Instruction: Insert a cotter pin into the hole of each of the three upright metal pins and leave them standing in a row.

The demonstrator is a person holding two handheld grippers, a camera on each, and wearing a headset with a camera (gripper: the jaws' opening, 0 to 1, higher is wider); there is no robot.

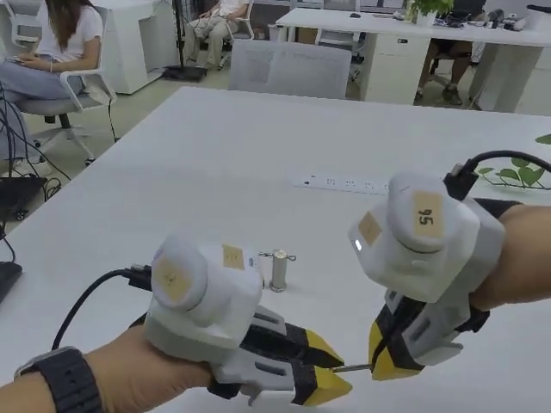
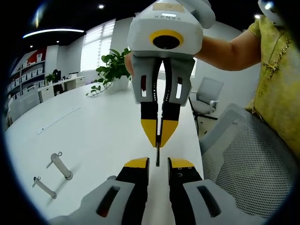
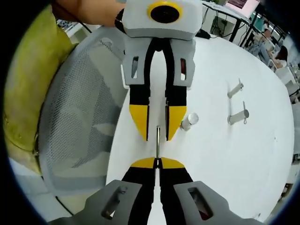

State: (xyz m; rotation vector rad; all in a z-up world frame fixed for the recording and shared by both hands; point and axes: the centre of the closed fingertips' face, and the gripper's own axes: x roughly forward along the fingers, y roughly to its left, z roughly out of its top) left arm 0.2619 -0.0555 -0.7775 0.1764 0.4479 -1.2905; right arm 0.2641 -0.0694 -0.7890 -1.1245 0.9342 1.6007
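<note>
Right gripper view: the right gripper (image 3: pixel 158 161) has its yellow-tipped jaws pinched tight on one end of a thin, straight steel cotter pin (image 3: pixel 158 140). The pin's free end reaches between the jaws of the left gripper (image 3: pixel 157 129), which stand apart on either side without touching it. Just beyond the grippers on the white table (image 3: pixel 225 159) stands a short, silvery upright metal pin (image 1: pixel 278 269), seemingly with a cotter already through its head. Two lying metal pins (image 2: pixel 58 165) rest well apart from it.

This looks like a hand-over. The left jaws should close squarely on the free end, and the right should let go only once that hold is firm, so nothing twists or drops.
</note>
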